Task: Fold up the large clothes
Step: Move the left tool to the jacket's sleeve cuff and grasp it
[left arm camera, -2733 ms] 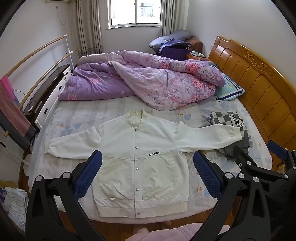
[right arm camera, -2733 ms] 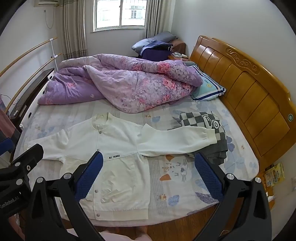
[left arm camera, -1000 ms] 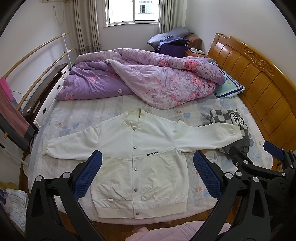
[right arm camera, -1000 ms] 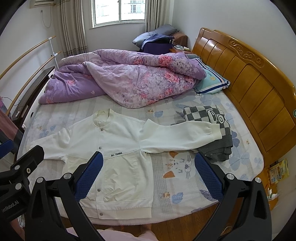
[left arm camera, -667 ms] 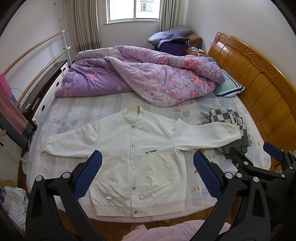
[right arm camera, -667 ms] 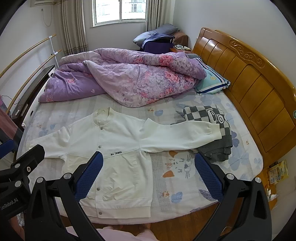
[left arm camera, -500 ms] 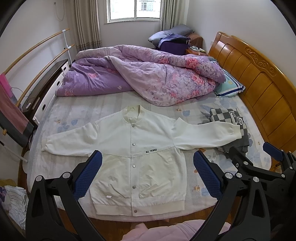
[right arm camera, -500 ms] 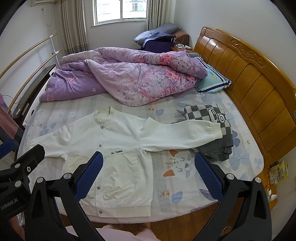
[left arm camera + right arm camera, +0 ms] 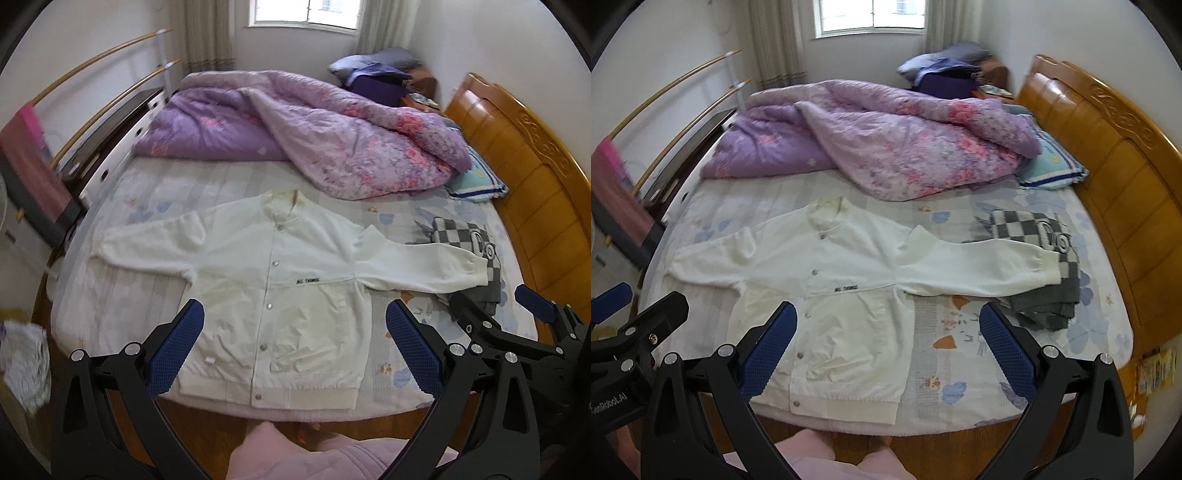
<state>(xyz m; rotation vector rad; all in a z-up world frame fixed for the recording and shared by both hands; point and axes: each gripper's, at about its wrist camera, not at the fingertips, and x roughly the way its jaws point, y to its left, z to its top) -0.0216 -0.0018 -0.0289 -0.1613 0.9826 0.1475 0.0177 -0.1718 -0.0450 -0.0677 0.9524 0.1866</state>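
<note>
A white snap-button jacket (image 9: 280, 291) (image 9: 827, 280) lies flat and face up on the bed, sleeves spread out, hem at the near edge. Its right-hand sleeve (image 9: 993, 271) rests over a folded grey checkered garment (image 9: 469, 243) (image 9: 1041, 236). My left gripper (image 9: 295, 332) hangs open above the jacket's lower half, holding nothing. My right gripper (image 9: 886, 332) is open too, above the jacket's right side and the sheet. In the left wrist view the right gripper's black body (image 9: 517, 332) shows at the right edge.
A crumpled purple floral quilt (image 9: 314, 147) fills the far half of the bed. A wooden headboard (image 9: 524, 155) runs along the right. A blue pillow (image 9: 1052, 166) lies beside it. A rail with a pink cloth (image 9: 26, 166) stands left. Pink-clad knees (image 9: 314, 454) show below.
Both views have shifted rightward and are slightly blurred: the grippers have swung a little to the left. The jacket has not moved and both grippers stay open.
</note>
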